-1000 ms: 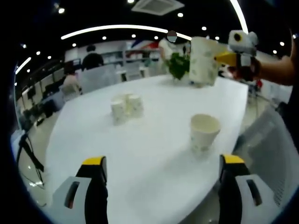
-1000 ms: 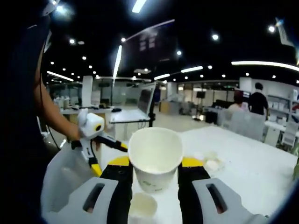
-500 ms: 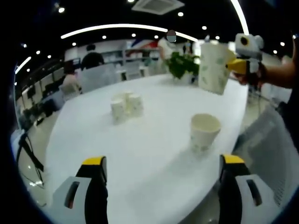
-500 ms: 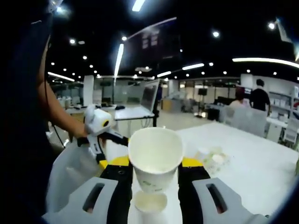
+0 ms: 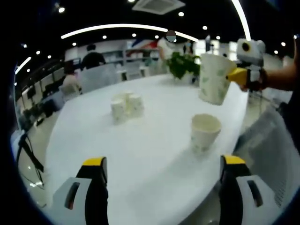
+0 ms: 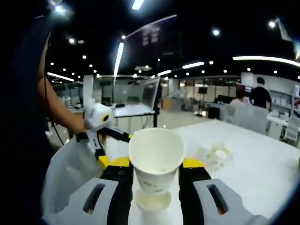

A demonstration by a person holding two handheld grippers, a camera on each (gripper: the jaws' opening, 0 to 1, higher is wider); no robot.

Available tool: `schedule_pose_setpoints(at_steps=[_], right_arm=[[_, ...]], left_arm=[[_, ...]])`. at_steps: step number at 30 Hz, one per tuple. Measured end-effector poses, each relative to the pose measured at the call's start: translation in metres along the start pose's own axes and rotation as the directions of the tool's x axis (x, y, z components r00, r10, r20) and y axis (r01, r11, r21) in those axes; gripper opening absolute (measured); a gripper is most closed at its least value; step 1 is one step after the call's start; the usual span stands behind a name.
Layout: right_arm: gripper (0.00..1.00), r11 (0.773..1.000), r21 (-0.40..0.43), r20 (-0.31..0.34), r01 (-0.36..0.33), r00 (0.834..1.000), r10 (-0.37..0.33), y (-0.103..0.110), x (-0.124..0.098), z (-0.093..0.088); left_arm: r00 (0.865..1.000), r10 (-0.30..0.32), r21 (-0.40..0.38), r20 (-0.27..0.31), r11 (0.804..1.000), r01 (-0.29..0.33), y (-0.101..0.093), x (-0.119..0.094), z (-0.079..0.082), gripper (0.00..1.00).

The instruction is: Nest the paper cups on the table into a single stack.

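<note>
Cup [image 6: 156,158] clamped in right gripper [image 6: 156,174] above another.

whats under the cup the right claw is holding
Another open paper cup stands on the white table right beneath the held cup. Only its rim shows; its body is hidden behind the held cup.

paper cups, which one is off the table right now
The cup clamped in the right gripper, held above the lone cup; the cluster of cups farther back also stands on the table.
</note>
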State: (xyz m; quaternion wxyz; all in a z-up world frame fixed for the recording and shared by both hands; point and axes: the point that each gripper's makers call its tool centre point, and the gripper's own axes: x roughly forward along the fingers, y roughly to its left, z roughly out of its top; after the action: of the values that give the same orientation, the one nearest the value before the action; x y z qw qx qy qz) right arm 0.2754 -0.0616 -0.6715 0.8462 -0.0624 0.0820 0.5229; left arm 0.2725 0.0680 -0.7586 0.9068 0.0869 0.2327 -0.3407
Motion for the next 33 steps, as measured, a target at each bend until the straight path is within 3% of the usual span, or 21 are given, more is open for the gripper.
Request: schedule_pose_setpoints(at_steps=[22,33], right_arm=[[0.34,0.998,0.051,-0.064,0.035,0.997,-0.032,-0.002,0.012,-0.059],[0.34,0.997,0.062,-0.087,0.054,0.995,-0.049,-0.002,0.017,-0.074]], left_arm=[[1.0,-0.002,-0.005,0.001,1.0,0.002,0.0,0.0,0.001,0.99],[1.0,-0.001,-0.006,-0.002,1.0,0.001,0.0,0.0,0.001,0.98]])
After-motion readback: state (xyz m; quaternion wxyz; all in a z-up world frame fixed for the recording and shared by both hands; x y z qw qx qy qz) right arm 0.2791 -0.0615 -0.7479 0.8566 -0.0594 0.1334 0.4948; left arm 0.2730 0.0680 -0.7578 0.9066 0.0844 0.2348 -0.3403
